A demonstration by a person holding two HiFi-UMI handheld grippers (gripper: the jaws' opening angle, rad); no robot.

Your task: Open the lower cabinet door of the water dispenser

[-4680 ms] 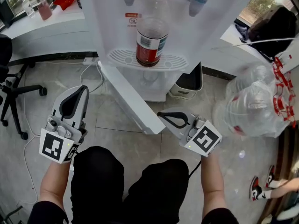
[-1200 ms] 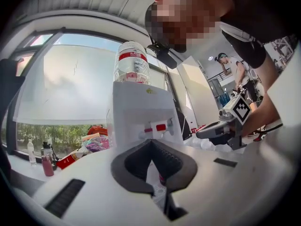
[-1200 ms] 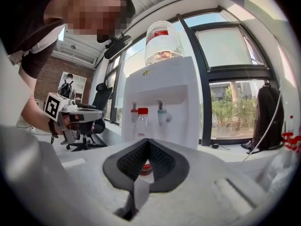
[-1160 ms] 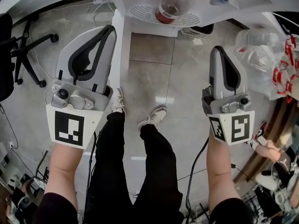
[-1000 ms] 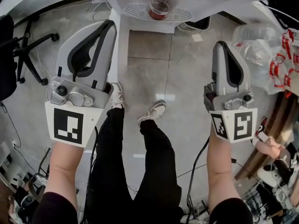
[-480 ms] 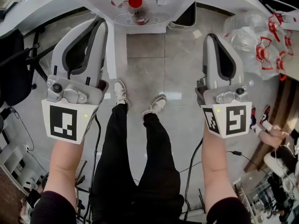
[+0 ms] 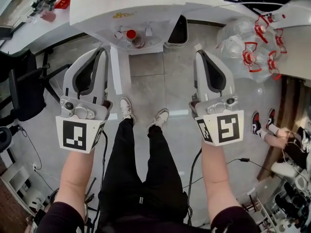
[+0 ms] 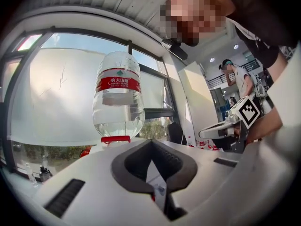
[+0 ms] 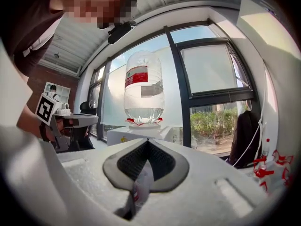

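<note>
The white water dispenser (image 7: 127,5) stands at the top of the head view, seen from above. Its lower cabinet door (image 7: 115,73) hangs swung out towards me, edge-on. A red-capped bottle (image 7: 131,35) sits on the drip tray. My left gripper (image 7: 99,52) and right gripper (image 7: 200,55) are held level at either side of my legs, both shut and empty, well short of the dispenser. In the left gripper view the left gripper (image 8: 151,142) points at the inverted water jug (image 8: 117,98). The right gripper (image 9: 148,142) also faces the jug (image 9: 143,91).
A black office chair (image 7: 24,91) stands at the left. A black bin (image 7: 179,32) sits beside the dispenser. Clear bags of bottles (image 7: 248,42) lie at the right by a table (image 7: 296,57). Another person's shoes (image 7: 262,123) show at the right edge.
Both grippers have risen together, still shut. The head camera has risen too, so the dispenser and floor look smaller and farther below. The cabinet door stays swung out.
</note>
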